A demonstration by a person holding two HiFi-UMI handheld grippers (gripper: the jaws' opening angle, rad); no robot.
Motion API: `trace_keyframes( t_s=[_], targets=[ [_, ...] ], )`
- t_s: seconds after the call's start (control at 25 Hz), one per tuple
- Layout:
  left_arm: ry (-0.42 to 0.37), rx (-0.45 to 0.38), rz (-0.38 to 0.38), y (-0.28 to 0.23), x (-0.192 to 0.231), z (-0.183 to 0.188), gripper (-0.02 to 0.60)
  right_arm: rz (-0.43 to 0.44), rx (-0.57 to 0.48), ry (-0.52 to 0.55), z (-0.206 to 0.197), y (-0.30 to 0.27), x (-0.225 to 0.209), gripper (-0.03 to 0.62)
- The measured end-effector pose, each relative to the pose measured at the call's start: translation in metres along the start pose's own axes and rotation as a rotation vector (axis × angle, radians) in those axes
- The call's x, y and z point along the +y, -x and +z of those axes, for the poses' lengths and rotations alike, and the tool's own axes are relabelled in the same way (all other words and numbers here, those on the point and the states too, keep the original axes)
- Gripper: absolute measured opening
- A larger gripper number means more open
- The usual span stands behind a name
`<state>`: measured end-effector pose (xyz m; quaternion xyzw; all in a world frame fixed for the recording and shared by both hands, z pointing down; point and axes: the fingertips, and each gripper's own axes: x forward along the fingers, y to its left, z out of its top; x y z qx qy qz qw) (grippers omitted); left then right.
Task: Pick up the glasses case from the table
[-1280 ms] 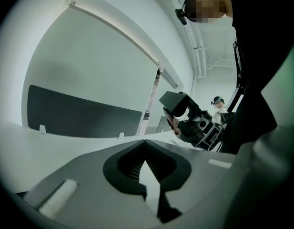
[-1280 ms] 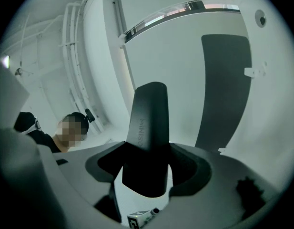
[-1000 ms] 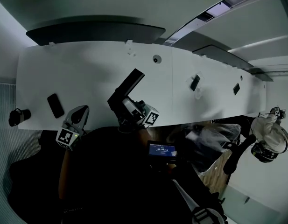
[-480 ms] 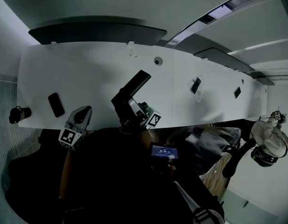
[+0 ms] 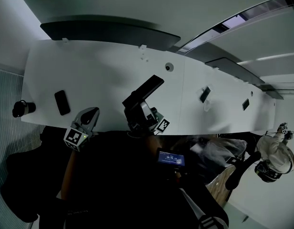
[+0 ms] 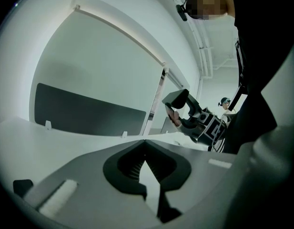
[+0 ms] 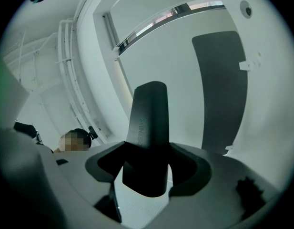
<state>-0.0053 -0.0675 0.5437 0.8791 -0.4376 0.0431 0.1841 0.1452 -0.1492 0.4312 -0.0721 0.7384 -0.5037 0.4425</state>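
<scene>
Since a second ago, the glasses case [image 5: 147, 88] has been carried a little to the right over the table, with its tilt kept. Nearest the body, the left gripper [image 5: 89, 114] is held at the table's near edge with its jaws brought together on nothing. Just to its right, the right gripper [image 5: 133, 103] is clamped on the case's lower end. From those jaws the long axis of the case runs up and away to the right, and in the right gripper view it is seen against wall and ceiling, so it is judged to be clear of the table [image 5: 99, 75]. The pick is therefore judged to be made, with only a steady hold left to the right gripper. The surface is white and mostly bare, with a dark flat object [image 5: 62, 102] lying well to the left. Beyond it a dark panel [image 5: 108, 30] is set against a pale wall.
</scene>
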Motion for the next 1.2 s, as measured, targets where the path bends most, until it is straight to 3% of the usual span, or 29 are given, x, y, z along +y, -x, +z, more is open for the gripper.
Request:
trace_keyframes(
  t_s=[1.2],
  targets=[
    [0.016,0.038,-0.019,-0.006,-0.025,-0.018,0.006,-0.030,0.014,0.017,0.004,0.019,0.008,0.293]
  ],
)
